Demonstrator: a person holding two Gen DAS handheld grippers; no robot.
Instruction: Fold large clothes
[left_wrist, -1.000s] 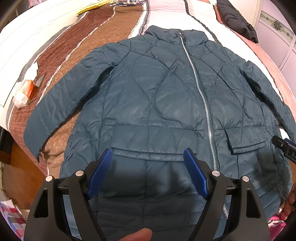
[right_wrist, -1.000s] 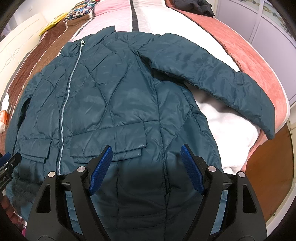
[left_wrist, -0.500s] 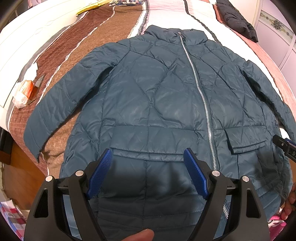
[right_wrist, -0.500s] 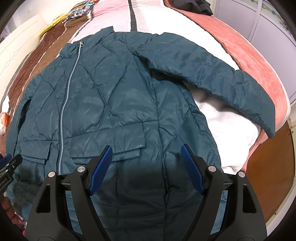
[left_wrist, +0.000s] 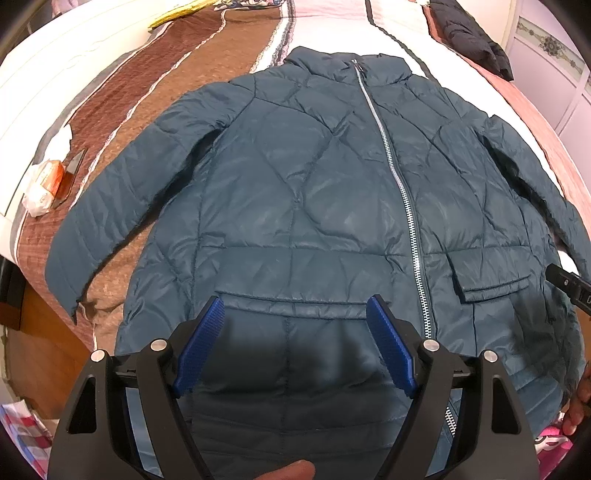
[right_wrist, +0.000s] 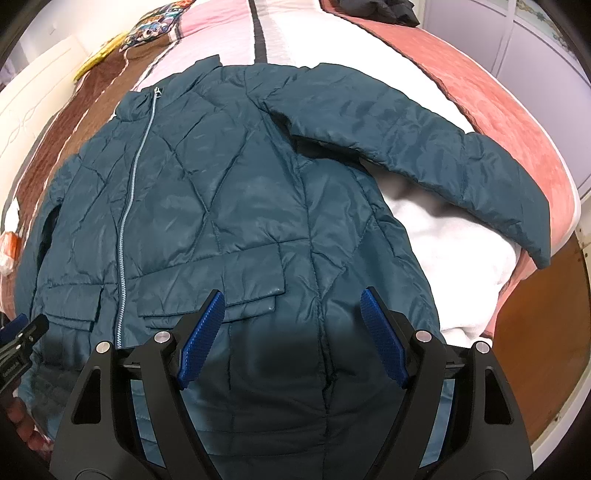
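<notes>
A teal quilted puffer jacket (left_wrist: 303, 192) lies flat on the bed, front up, zipped, collar at the far end, both sleeves spread out to the sides. It also fills the right wrist view (right_wrist: 236, 192). My left gripper (left_wrist: 295, 314) is open and empty above the jacket's lower left front, near a pocket flap. My right gripper (right_wrist: 293, 306) is open and empty above the lower right front. The right gripper's tip shows at the right edge of the left wrist view (left_wrist: 569, 286), and the left gripper's tip at the left edge of the right wrist view (right_wrist: 20, 334).
The bed has a brown, white and pink striped cover (left_wrist: 155, 70). A dark garment (left_wrist: 472, 37) lies at the far right corner. An orange packet and tissue (left_wrist: 48, 181) sit at the left edge. Wooden floor (right_wrist: 535, 354) lies right of the bed. Cupboard doors (right_wrist: 535, 44) stand beyond.
The right wrist view has shifted slightly, so the jacket sits a little further right in it. The left gripper and the jacket have not visibly moved.
</notes>
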